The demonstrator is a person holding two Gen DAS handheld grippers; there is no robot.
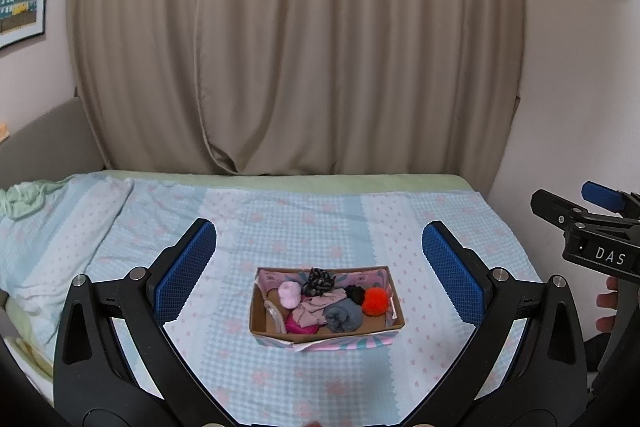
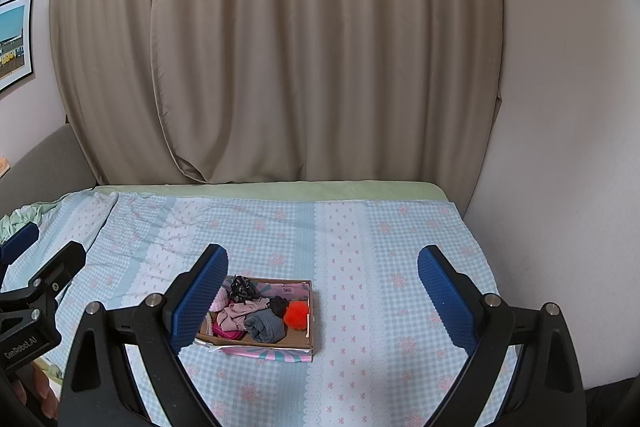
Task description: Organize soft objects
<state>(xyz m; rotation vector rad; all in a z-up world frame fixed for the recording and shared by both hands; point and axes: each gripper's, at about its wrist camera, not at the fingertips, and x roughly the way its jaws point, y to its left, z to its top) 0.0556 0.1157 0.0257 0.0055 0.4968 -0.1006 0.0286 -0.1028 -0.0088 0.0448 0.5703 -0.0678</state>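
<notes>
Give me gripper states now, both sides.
Left gripper: open, holding nothing.
Right gripper: open, holding nothing.

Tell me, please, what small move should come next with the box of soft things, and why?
Probably lower the left claw toward the cardboard box and take the orange pom-pom. Both claws hang open and empty above the bed, the box sits between the left one's fingers in its view, and the pom-pom lies uncovered at the pile's edge.

Bed (image 1: 420, 227) lies bare around the box (image 1: 326, 337); I see curtain (image 1: 320, 47) and wall (image 1: 580, 87) closing off the far side.
</notes>
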